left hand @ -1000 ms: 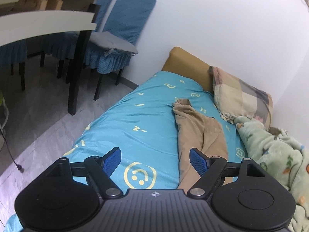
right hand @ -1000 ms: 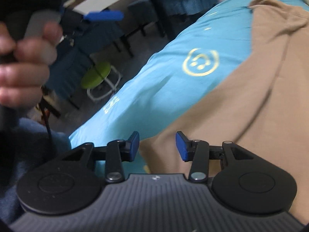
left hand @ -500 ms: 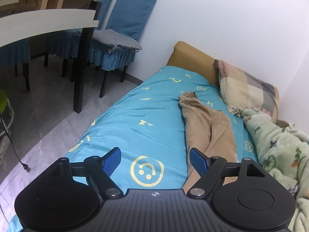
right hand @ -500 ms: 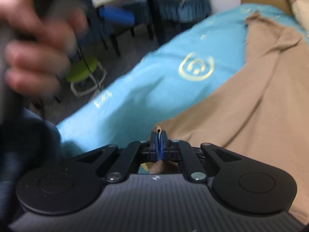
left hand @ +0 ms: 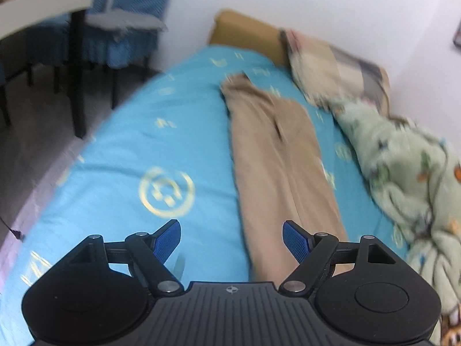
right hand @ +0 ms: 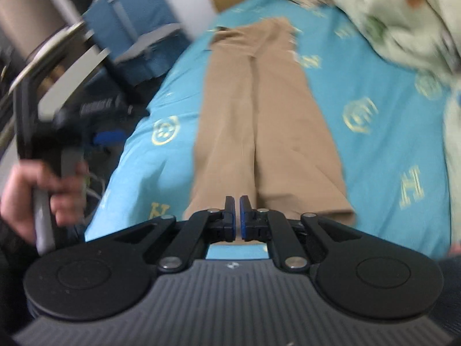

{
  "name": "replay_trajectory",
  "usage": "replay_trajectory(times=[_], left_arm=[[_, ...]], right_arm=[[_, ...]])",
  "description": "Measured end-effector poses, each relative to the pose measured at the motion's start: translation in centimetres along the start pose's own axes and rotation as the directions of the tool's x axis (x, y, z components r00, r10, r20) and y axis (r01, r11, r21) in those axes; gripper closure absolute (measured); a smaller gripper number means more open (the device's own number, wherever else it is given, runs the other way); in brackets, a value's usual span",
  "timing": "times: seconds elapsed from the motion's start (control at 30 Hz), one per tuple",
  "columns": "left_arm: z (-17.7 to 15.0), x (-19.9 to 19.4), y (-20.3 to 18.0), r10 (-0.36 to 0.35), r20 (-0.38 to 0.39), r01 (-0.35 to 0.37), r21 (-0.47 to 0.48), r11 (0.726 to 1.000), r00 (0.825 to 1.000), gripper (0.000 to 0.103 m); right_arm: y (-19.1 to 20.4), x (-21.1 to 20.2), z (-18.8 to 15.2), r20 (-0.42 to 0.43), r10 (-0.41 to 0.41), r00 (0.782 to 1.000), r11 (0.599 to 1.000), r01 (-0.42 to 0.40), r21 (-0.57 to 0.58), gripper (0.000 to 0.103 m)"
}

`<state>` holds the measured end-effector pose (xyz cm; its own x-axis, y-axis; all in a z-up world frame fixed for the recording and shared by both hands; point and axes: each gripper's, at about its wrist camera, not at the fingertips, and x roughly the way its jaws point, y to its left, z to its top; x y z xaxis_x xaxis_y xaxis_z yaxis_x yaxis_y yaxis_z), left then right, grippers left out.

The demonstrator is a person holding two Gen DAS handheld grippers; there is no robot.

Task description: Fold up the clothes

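The right claw point(right hand: 237, 216) is pinched nearly shut; whether it grips the hem of the tan trousers point(right hand: 259, 109) I cannot tell, since the near hem lies right at its tips. The trousers lie lengthwise up the bed point(right hand: 374, 150), legs side by side from six o'clock toward twelve, probably drawn straight for a fold. At nine o'clock a hand point(right hand: 43, 196) carries the left claw point(left hand: 232, 240), which hangs wide and empty over the blue sheet, the trousers just at its right pad. Beyond, a rumpled green blanket point(left hand: 403, 173) crowds the bed at two o'clock and could hamper folding; a checked pillow point(left hand: 331, 66) lies at one, chairs point(left hand: 124, 14) at ten.
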<state>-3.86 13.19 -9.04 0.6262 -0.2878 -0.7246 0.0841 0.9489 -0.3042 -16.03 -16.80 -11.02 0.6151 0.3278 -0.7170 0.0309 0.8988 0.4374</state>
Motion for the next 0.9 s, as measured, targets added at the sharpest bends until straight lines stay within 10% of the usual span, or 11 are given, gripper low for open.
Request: replay_trajectory(times=[0.1,0.17,0.5,0.9], left_arm=[[-1.4,1.2,-1.3,-0.017,-0.064,0.019,0.026,0.999,0.998,0.023],[-2.3,2.1,-1.9,-0.034,-0.109,0.037,0.025,0.999,0.993,0.023],[-4.5,6.6,-2.2,-0.067,-0.325,0.051,-0.057,0.997,0.943,0.024],[-6.8,7.5,-3.4,-0.036,-0.388,0.045,0.014,0.999,0.921,0.024]], right_arm=[[-1.9,0.5,1.9,-0.012,0.005,1.000,0.996,-0.003,0.092,0.064],[-3.2,1.1,3.4,0.004,-0.009,1.000,0.990,0.008,0.143,0.024],[-10.5,8.3,5.1,-0.120,-0.060,0.991,0.927,0.100,0.362,0.033],[-8.5,10.7,3.8,-0.230,-0.107,0.967,0.963,0.159,0.219,0.053]])
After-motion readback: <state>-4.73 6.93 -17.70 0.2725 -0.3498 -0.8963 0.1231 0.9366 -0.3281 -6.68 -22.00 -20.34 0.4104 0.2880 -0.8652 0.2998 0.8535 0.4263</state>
